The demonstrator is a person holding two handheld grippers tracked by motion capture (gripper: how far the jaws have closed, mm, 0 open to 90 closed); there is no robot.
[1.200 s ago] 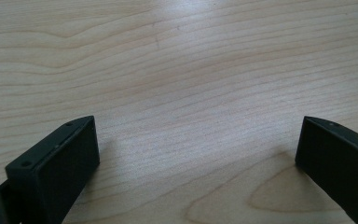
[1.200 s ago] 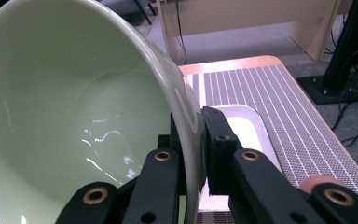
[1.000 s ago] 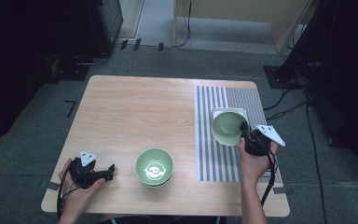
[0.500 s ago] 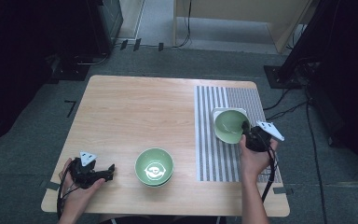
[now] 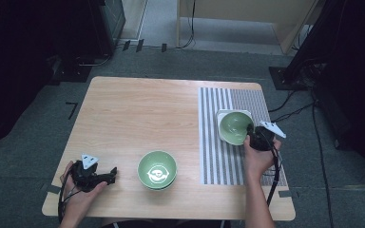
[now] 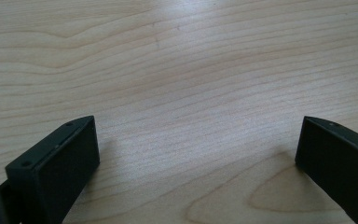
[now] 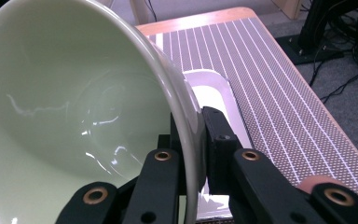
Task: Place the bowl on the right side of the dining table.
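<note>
Grey carpet and dark equipment racks surround a light wooden table (image 5: pixel 138 109) in the high view. On its right part lies a striped mat (image 5: pixel 218 142). The right gripper (image 5: pixel 253 137), held in the person's right hand (image 5: pixel 256 159), is clamped on the rim of a pale green bowl (image 5: pixel 234 127), which is tilted with its opening facing up and toward the left of the picture. The bowl sits over a white tray (image 5: pixel 225 116) on the mat; whether it touches the tray cannot be told. A second bowl (image 5: pixel 157 169), green with a white pattern inside, stands upright on the bare wood near the front edge, well apart from the first. At the front left corner the left hand (image 5: pixel 78 190) holds the left gripper (image 5: pixel 111 175) low over the table.

Left gripper view: its two black jaws stand wide apart over bare wood grain, with nothing between them.

Right gripper view: the jaws pinch the thin rim of the pale green bowl, one inside and one outside. The bowl's glossy interior takes up the left of the picture. Behind the jaws show the white tray (image 7: pixel 214 95) and the striped mat (image 7: pixel 270 93) running to the table's far edge.
</note>
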